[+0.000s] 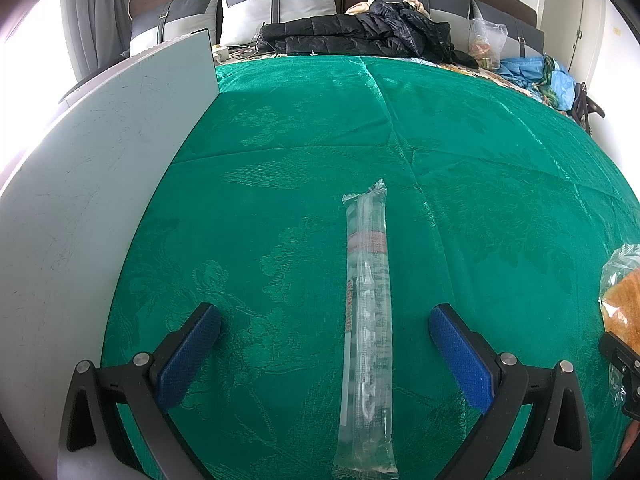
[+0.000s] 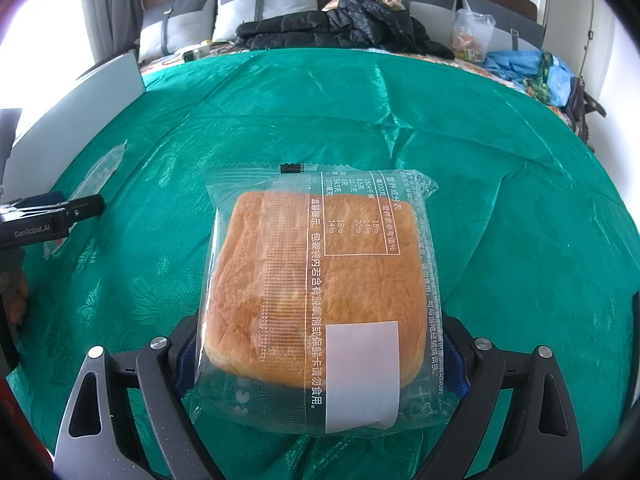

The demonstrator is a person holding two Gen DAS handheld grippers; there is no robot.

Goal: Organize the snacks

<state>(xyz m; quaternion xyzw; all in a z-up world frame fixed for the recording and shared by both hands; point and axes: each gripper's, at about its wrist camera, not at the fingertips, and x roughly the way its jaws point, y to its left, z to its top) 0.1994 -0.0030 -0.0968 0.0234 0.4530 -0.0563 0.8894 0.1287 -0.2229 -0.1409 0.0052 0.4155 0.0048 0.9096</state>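
Left gripper (image 1: 324,334): your fingers stand wide apart over the green cloth (image 1: 304,152), gripping nothing.
Long clear packet (image 1: 367,332): it lies flat on the cloth between your two left fingers, nearer the right one, running lengthwise away from the camera and touching neither pad.
Right gripper (image 2: 320,354): your fingers are closed against the two sides of the bread packet (image 2: 320,292).
Bread packet: a square golden loaf in clear wrap, label side up, its near end between your fingers and the rest reaching forward over the cloth.
Pose: both grippers point along the bed toward the pillows (image 1: 280,0); the left one sits to the left of the bread.
White board (image 1: 80,184): it lies along the cloth's left edge.
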